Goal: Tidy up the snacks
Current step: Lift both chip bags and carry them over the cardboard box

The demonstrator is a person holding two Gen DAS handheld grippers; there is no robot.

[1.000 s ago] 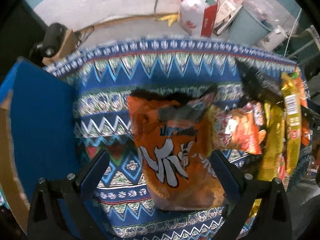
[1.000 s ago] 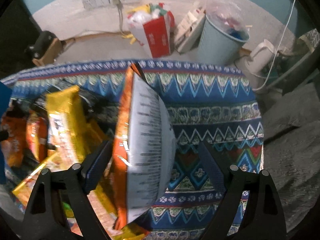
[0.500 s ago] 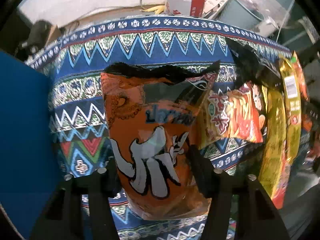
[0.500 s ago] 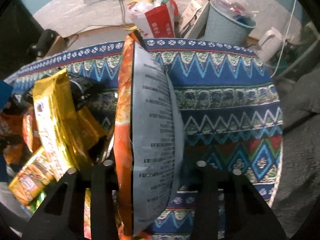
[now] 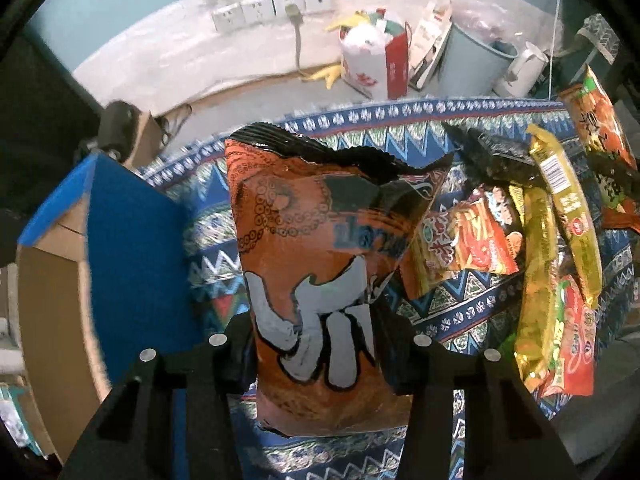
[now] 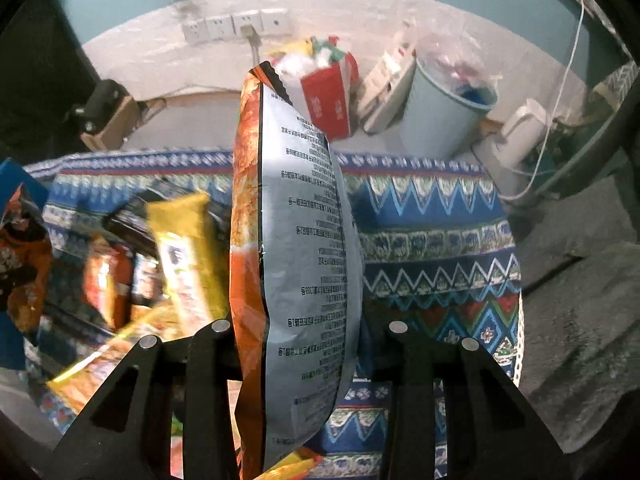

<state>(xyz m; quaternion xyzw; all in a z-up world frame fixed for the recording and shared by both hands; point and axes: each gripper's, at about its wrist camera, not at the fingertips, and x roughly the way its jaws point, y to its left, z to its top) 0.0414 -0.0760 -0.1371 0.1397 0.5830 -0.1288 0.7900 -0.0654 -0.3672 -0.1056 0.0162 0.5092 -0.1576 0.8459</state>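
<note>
My left gripper (image 5: pixel 316 344) is shut on an orange chip bag (image 5: pixel 324 256) with white characters and a black top edge, held upright above the patterned tablecloth (image 5: pixel 460 308). My right gripper (image 6: pixel 298 344) is shut on an orange bag with a silver printed back (image 6: pixel 304 264), held edge-on and upright. A pile of snack packs lies on the cloth: a red-orange pack (image 5: pixel 476 236), long yellow packs (image 5: pixel 568 216) and a black pack (image 5: pixel 496 156). The right wrist view shows the yellow pack (image 6: pixel 188 256) blurred, and the left gripper's bag (image 6: pixel 20 264) at far left.
A blue cardboard box (image 5: pixel 116 264) with an open brown interior stands left of the left gripper. Beyond the table's far edge are a pale blue bin (image 6: pixel 444 116), a red-and-white bag (image 6: pixel 324 92), a white kettle (image 6: pixel 524 128) and wall sockets (image 6: pixel 236 26).
Both grippers closed on their bags and lifted them off the cloth. Both views have tilted up, showing more of the wall and floor behind the table.
</note>
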